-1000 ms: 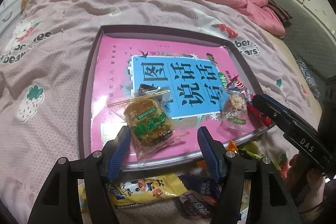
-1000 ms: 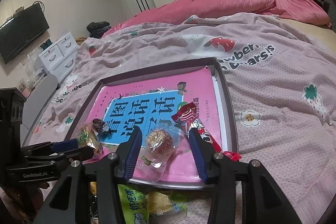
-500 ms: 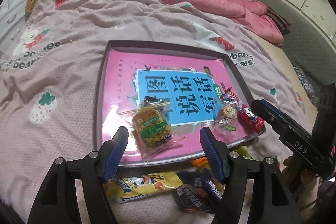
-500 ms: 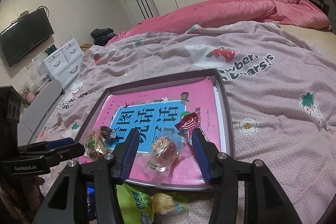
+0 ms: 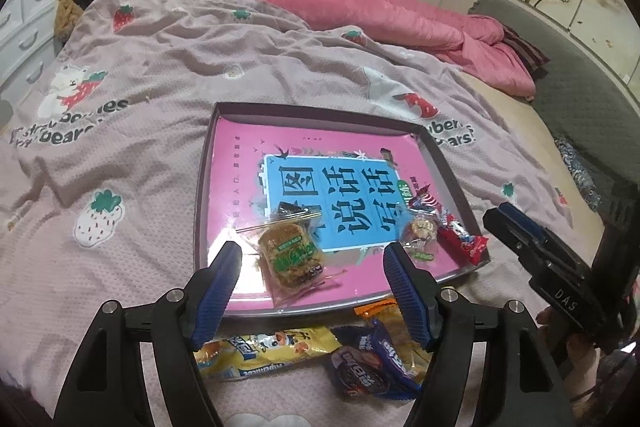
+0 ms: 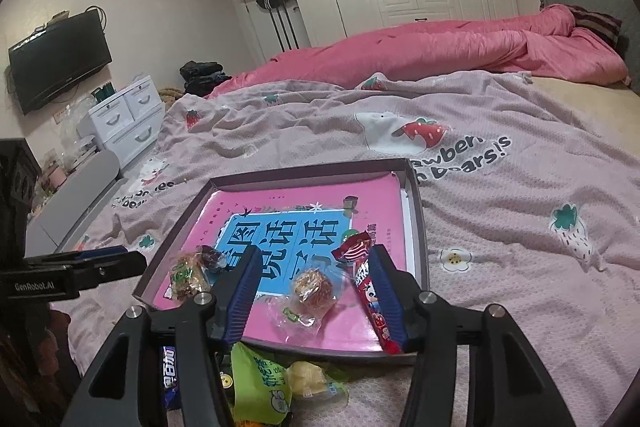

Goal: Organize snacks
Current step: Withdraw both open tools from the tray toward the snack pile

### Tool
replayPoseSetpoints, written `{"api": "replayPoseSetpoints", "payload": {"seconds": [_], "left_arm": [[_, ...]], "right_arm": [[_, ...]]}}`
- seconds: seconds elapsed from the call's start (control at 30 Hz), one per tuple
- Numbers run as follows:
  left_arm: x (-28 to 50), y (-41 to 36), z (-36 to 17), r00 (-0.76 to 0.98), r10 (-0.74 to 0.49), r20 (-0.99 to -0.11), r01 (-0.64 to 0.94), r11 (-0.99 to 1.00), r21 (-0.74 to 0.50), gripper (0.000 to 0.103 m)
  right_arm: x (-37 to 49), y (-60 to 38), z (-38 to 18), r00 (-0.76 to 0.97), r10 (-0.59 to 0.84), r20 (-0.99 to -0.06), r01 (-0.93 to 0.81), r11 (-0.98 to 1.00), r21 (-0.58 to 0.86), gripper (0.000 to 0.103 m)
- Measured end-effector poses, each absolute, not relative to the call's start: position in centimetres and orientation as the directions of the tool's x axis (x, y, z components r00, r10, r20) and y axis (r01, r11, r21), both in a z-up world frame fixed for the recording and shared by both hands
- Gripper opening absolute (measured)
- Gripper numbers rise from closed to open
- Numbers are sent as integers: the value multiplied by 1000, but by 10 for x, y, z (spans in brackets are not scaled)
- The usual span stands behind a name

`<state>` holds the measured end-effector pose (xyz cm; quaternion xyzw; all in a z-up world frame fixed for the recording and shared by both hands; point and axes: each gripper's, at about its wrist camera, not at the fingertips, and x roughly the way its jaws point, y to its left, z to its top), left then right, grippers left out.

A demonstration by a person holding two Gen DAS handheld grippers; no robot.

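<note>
A shallow pink box tray [image 5: 224, 187] [image 6: 384, 187] lies on the bed. In it lie a clear-wrapped brown cake with a green label [image 5: 290, 255] [image 6: 186, 275], a small dark candy [image 5: 286, 207] [image 6: 210, 255], a round wrapped pastry [image 5: 420, 231] [image 6: 312, 287] and red candy packs [image 5: 460, 233] [image 6: 370, 293]. My left gripper [image 5: 312, 285] is open and empty, above the tray's near edge by the cake. My right gripper [image 6: 314, 289] is open and empty, its fingers either side of the round pastry.
Loose snacks lie on the blanket before the tray: a yellow pack [image 5: 264, 351], purple packs [image 5: 372, 359], an orange pack [image 5: 378, 309], a green pack [image 6: 260, 383], a dark bar [image 6: 169, 383]. Pink duvet [image 6: 440, 55], drawers [image 6: 128, 119] and wardrobes lie beyond.
Both grippers have pulled back and risen from the tray, still open. The snacks in the tray lie where they were.
</note>
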<state>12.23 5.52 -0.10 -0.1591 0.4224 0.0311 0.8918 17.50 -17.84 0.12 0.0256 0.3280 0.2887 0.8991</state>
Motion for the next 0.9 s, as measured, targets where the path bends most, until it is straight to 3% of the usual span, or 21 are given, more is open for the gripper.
{"api": "replayPoseSetpoints", "payload": {"seconds": [0.9], "left_arm": [[100,46,23,660,-107,-744,-137,956,-258,75]], "right_arm": [[134,-180,22,646,533,-546,-525,830,189,60]]}}
